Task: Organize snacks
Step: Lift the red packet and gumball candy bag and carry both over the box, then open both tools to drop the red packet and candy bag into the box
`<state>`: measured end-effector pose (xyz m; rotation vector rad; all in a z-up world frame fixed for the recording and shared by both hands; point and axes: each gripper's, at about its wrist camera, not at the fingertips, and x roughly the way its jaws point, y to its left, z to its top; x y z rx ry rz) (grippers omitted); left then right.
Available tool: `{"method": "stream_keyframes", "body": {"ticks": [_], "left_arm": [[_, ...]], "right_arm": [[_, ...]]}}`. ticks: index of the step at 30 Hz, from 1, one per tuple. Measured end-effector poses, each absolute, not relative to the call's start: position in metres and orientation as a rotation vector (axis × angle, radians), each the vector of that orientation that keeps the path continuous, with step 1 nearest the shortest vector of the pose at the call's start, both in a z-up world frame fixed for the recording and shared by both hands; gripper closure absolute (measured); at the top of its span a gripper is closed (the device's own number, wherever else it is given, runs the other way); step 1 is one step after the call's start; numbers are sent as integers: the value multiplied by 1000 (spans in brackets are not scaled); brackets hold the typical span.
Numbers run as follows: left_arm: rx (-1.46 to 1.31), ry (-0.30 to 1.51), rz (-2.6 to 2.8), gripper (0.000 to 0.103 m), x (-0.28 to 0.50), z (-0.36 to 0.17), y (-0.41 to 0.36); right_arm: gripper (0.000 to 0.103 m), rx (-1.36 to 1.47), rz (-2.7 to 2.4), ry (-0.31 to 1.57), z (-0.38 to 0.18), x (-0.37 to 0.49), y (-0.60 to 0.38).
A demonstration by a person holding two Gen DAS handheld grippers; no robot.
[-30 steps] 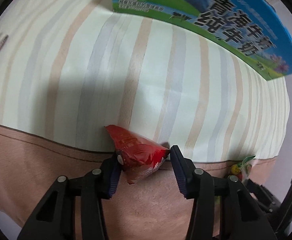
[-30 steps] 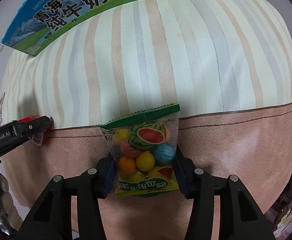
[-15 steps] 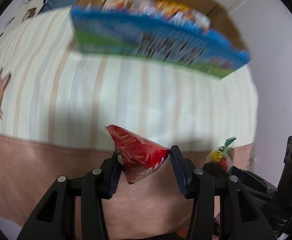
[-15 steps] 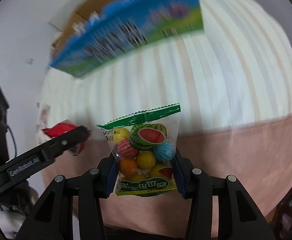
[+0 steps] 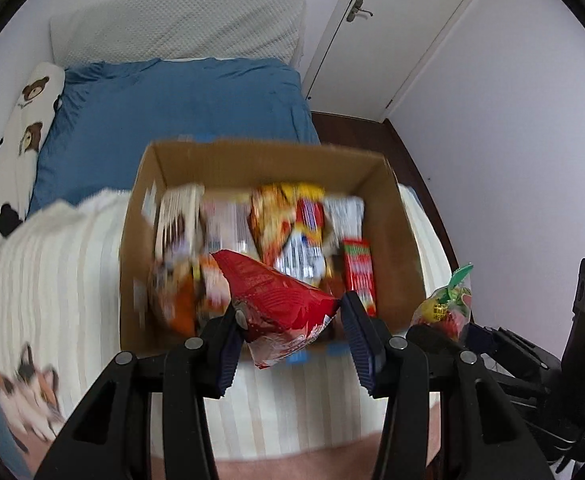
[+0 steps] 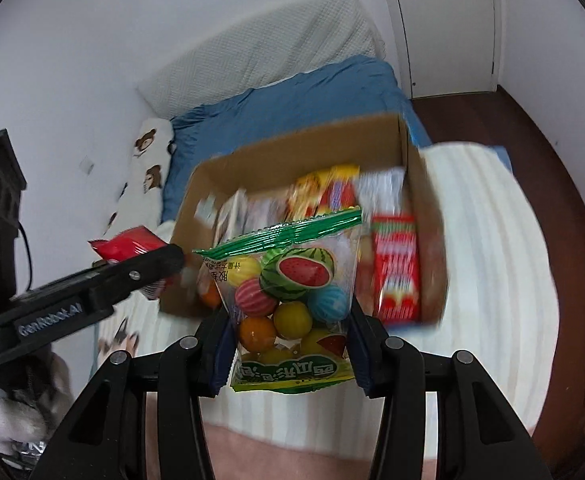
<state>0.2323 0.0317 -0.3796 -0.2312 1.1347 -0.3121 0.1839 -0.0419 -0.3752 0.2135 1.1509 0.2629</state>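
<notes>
Above the striped blanket [image 5: 60, 280], both grippers had risen within one second: before, each camera saw only the blanket and the printed side of the cardboard box [image 5: 396, 216], and now both looked down into its open top, where many snacks already lay. I judge this to mean the carrying step was almost finished and the release into the box was the next step.

The left gripper [image 5: 290, 332] was closed on the red snack packet [image 5: 276, 292]. The packet sat between the two fingers, its pointed end reaching forward and to the left, past the fingertips, and its lower edge hanging under them. It was in front of the box's near wall, seemingly not yet inside.

The right gripper [image 6: 288, 344] was closed on the fruit gum bag [image 6: 292, 288], held by its two side edges, with the green sealed strip standing above the fingertips and the printed bottom below them. This bag also seemed to hang before the near wall, beside the red striped pack [image 6: 396, 272] lying in the box.
</notes>
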Motion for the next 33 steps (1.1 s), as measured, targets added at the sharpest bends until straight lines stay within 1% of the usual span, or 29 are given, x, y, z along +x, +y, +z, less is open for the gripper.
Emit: {"method": "stream_keyframes", "body": {"ticks": [3, 8, 13, 16, 18, 19, 20, 21, 22, 23, 24, 27, 33], "left_arm": [[-225, 1201, -322, 59, 271, -390, 23], [-235, 1383, -345, 59, 317, -441, 4], [-203, 1516, -346, 59, 336, -493, -8], [-207, 1588, -358, 58, 334, -514, -11], [-225, 1626, -348, 58, 335, -524, -9], [-225, 1623, -343, 58, 336, -525, -8], [-210, 1611, -330, 56, 336, -524, -6], [-194, 1600, -320, 46, 336, -524, -6], [-177, 1591, -313, 38, 337, -522, -5], [-165, 1582, -300, 23, 336, -519, -4], [-160, 1573, -293, 16, 336, -517, -3], [-149, 1552, -267, 12, 334, -511, 2], [-157, 1523, -229, 11, 328, -497, 21]], "right_arm": [[52, 209, 243, 1194, -385, 219, -42], [52, 186, 208, 1303, -428, 260, -41], [52, 168, 190, 1393, -472, 279, -38], [51, 175, 180, 1450, -489, 284, -38], [39, 181, 144, 1500, -499, 285, -42], [24, 180, 132, 1507, -501, 287, -44], [20, 179, 135, 1505, -500, 287, -43], [18, 166, 129, 1502, -499, 288, -43], [12, 145, 114, 1501, -498, 288, -42], [7, 132, 105, 1501, -497, 290, -42], [7, 129, 104, 1501, -495, 291, -42], [6, 100, 92, 1503, -490, 293, -41], [5, 80, 78, 1500, -480, 291, -43]]}}
